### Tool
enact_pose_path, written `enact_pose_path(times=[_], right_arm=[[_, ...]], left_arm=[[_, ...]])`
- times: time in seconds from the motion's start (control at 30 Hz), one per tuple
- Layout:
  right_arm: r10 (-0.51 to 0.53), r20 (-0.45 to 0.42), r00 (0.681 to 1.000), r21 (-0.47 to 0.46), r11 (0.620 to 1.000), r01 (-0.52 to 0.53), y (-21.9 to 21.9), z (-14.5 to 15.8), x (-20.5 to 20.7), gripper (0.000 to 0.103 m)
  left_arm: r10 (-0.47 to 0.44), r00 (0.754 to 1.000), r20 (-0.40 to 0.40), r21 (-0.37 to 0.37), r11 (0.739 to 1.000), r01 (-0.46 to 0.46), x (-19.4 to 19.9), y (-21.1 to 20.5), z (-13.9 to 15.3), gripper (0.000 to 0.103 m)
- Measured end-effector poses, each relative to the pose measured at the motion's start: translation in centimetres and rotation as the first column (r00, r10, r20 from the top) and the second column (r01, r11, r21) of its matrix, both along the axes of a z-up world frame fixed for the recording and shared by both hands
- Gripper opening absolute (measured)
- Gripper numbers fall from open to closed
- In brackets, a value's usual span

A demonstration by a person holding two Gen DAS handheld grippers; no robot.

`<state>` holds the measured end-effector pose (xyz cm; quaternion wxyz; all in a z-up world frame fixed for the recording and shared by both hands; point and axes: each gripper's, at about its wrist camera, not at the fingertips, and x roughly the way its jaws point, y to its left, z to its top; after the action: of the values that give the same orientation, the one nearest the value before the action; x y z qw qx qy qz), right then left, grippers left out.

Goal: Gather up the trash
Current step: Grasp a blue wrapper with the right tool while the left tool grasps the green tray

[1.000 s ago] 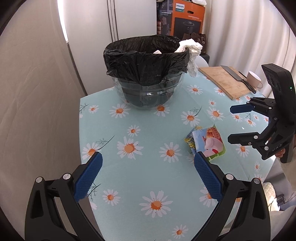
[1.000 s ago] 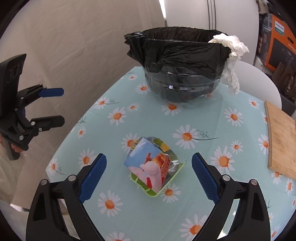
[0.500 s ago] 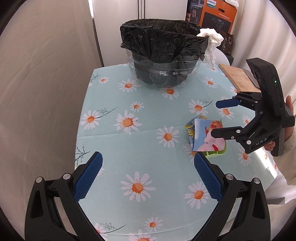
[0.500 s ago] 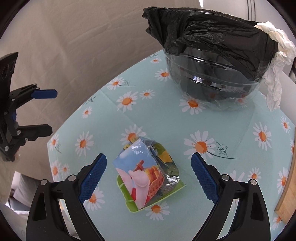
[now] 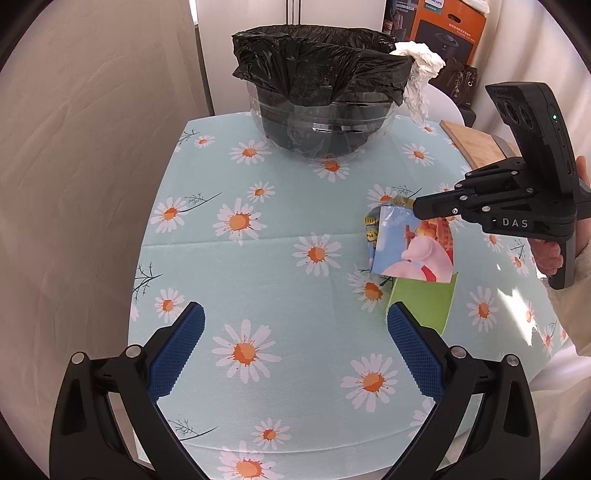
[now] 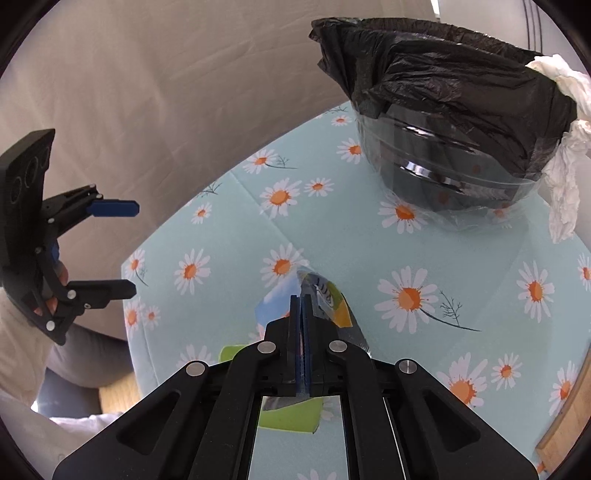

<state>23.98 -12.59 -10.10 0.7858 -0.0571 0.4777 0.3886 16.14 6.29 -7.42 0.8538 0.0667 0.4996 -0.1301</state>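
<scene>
A colourful snack wrapper with a cartoon print and a green underside is pinched at its top edge by my right gripper, which comes in from the right, shut. In the right wrist view the wrapper pokes out past the closed tips of the right gripper. My left gripper hangs open over the near part of the table with nothing between its fingers; it also shows open at the left as the left gripper. A bin lined with a black bag stands at the table's far end.
A white tissue hangs over the bin's right rim. A wooden cutting board lies at the table's right edge. The daisy tablecloth covers the table. An orange box stands behind, and curtains close off the left.
My right gripper has come down over the wrapper and shut on its top edge, pulling it upright. The left gripper has shifted nearer and rolled a little, still open.
</scene>
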Motion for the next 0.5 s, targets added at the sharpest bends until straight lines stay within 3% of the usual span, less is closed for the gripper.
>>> enact_pose_path(times=[0.23, 0.5], right_arm=[[-0.102, 0.063, 0.993, 0.027, 0.995, 0.100, -5.6, 3.0, -0.8, 0.001], [-0.270, 0.086, 0.959, 0.006, 0.963, 0.270, -12.0, 3.3, -3.9, 0.001]], left_arm=[[-0.104, 0.994, -0.018, -0.121, 0.988, 0.101, -0.1, -3.1, -0.9, 0.097], [-0.273, 0.960, -0.065, -0.081, 0.960, 0.268, -0.4, -7.4, -3.1, 0.097]])
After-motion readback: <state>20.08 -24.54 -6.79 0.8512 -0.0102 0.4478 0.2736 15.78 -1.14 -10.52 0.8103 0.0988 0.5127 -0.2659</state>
